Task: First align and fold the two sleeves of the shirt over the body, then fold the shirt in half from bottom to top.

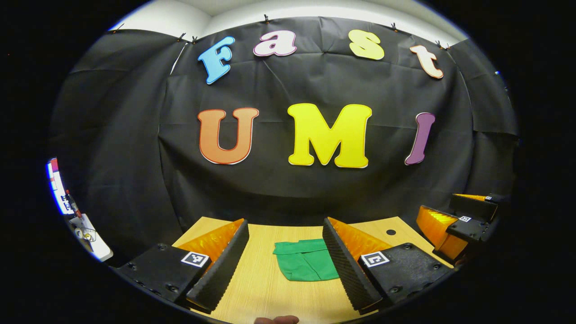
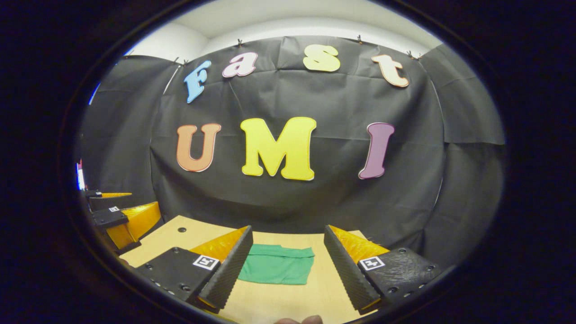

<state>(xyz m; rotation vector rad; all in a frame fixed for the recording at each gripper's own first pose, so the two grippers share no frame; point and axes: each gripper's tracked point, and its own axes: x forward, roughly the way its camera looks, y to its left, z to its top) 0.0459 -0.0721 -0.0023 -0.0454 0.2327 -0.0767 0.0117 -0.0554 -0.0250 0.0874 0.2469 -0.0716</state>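
The green shirt lies folded into a small, neat rectangle on the pale wooden tabletop, flat, with a fold line across its far edge and a faint seam down the middle. In the left gripper view the left claw hangs above the tabletop with its jaws spread wide, grasping nothing, the shirt showing between them. The right claw is likewise released and empty above the shirt, and it appears off to the side in the left gripper view too.
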